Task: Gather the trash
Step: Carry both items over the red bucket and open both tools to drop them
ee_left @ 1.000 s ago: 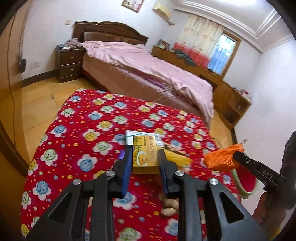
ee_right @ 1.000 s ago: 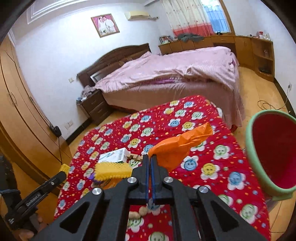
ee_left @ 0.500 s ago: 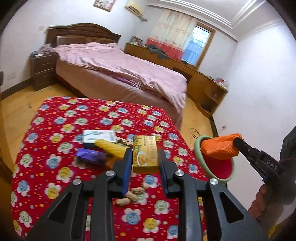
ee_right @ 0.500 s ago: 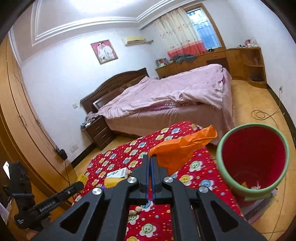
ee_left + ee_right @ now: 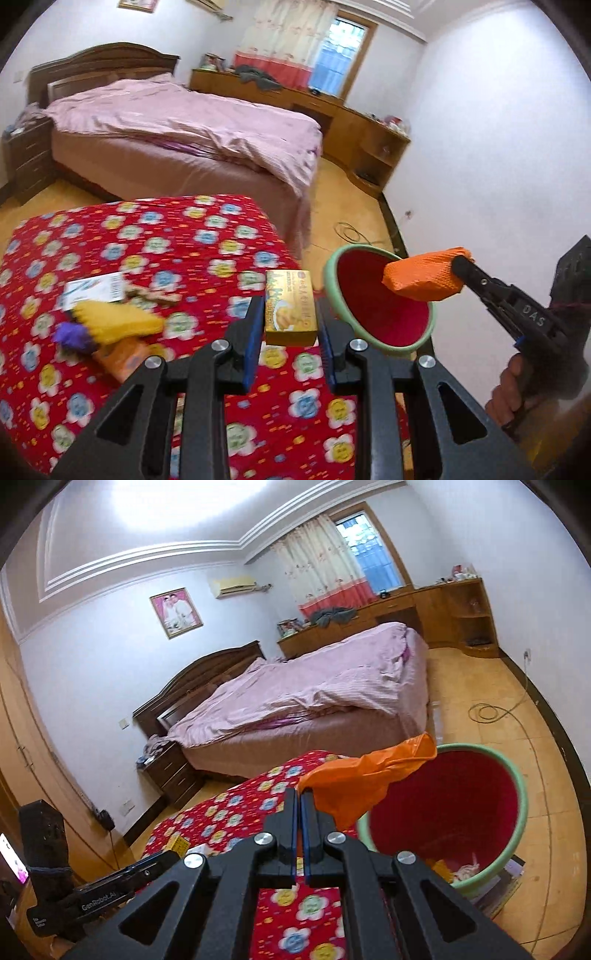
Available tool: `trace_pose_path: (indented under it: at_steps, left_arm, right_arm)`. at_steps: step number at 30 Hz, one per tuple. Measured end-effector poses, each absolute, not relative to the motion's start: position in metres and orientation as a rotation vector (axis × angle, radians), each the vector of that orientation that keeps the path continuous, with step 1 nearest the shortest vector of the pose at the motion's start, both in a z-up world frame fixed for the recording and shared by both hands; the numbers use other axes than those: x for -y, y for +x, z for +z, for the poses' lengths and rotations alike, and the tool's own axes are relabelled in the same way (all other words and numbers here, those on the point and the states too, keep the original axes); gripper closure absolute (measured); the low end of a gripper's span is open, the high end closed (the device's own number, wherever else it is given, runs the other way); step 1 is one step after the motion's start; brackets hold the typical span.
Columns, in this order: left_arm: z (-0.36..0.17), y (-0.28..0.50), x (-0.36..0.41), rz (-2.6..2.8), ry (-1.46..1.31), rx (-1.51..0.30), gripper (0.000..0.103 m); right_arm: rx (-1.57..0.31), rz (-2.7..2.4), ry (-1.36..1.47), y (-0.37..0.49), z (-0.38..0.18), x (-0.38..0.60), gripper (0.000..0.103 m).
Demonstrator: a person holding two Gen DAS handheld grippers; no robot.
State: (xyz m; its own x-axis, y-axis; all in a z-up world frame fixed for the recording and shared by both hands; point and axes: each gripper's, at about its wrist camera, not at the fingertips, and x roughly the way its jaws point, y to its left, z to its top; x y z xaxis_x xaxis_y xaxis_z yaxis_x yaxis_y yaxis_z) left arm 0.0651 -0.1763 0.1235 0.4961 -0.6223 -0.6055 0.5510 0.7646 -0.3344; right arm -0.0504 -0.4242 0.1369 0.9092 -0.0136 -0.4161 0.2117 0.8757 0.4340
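My left gripper (image 5: 290, 314) is shut on a yellow carton (image 5: 290, 308), held above the right edge of the red flowered table (image 5: 155, 240). My right gripper (image 5: 298, 797) is shut on a crumpled orange wrapper (image 5: 364, 779), which hangs over the near rim of the bin. In the left wrist view the orange wrapper (image 5: 424, 278) floats above the bin's mouth. The green bin (image 5: 334, 291) with a red inside stands on the floor beside the table; the same bin (image 5: 517, 812) holds a few scraps at its bottom.
On the table lie a yellow bumpy wrapper (image 5: 118, 321), a purple scrap (image 5: 72, 336), a white carton (image 5: 92, 290), an orange packet (image 5: 123, 360) and peanuts. A pink bed (image 5: 177, 133) stands behind. A coiled cable (image 5: 487, 712) lies on the wooden floor.
Both grippers have swung right, off the middle of the table toward the bin, each still holding its item. The bin now fills much more of both views.
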Motion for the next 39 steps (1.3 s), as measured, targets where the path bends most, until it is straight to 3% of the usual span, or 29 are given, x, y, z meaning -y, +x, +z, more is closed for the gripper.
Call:
trace_pose_path:
  at_steps: [23, 26, 29, 34, 39]
  left_arm:
    - [0.063, 0.085, 0.367, -0.928, 0.078, -0.914, 0.075]
    - [0.057, 0.086, 0.378, -0.951, 0.101, -0.928, 0.075]
    - [0.053, 0.086, 0.381, -0.946, 0.116, -0.920, 0.062]
    - [0.055, 0.086, 0.378, -0.939, 0.101, -0.920, 0.062]
    - [0.062, 0.082, 0.365, -0.919, 0.085, -0.910, 0.062]
  right_arm:
    - [-0.521, -0.280, 0.688, -0.044, 0.037, 0.565, 0.096]
    - [-0.521, -0.288, 0.695, -0.042, 0.032, 0.572, 0.096]
    - [-0.525, -0.302, 0.703, -0.042, 0.029, 0.576, 0.096]
    - [-0.525, -0.304, 0.723, -0.045, 0.028, 0.576, 0.093]
    - [-0.518, -0.296, 0.699, -0.052, 0.035, 0.564, 0.083]
